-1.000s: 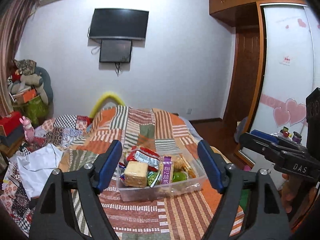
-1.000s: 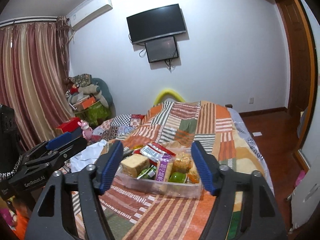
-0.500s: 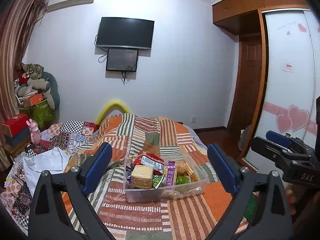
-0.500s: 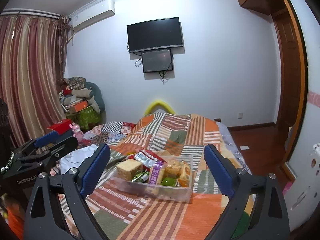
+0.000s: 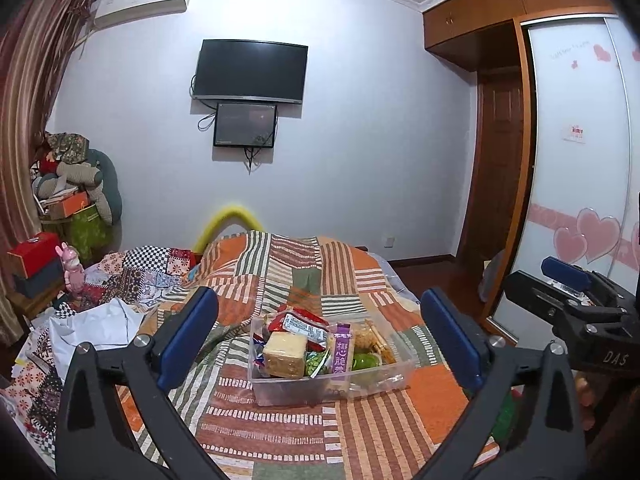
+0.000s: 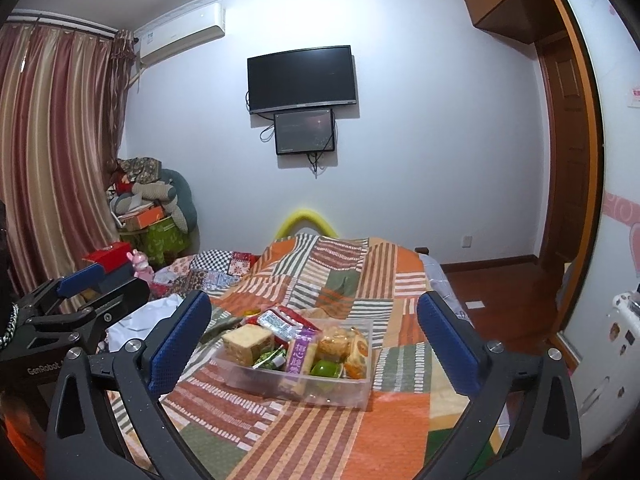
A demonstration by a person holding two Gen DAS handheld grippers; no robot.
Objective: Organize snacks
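A clear plastic box [image 5: 372, 386] full of snacks sits on the striped patchwork bed. It holds a tan wrapped cake [image 5: 286, 354], a red packet [image 5: 298, 322], a purple packet [image 5: 343, 348], a green item [image 5: 363, 361] and biscuits. My left gripper [image 5: 320, 340] is open and empty, held back from the box and above the bed. My right gripper [image 6: 314, 338] is open and empty, also short of the box [image 6: 352, 390]. Each gripper shows at the edge of the other's view.
The bed cover [image 5: 280, 436] fills the foreground. Crumpled white cloth and quilts [image 5: 100, 320] lie at the left. A pile of toys and boxes [image 5: 68, 188] stands in the left corner. A wardrobe with sliding doors [image 5: 580, 160] is on the right.
Both grippers have opened wider and pulled back and up from the box, which now looks smaller and farther away. The box and snacks have not moved.
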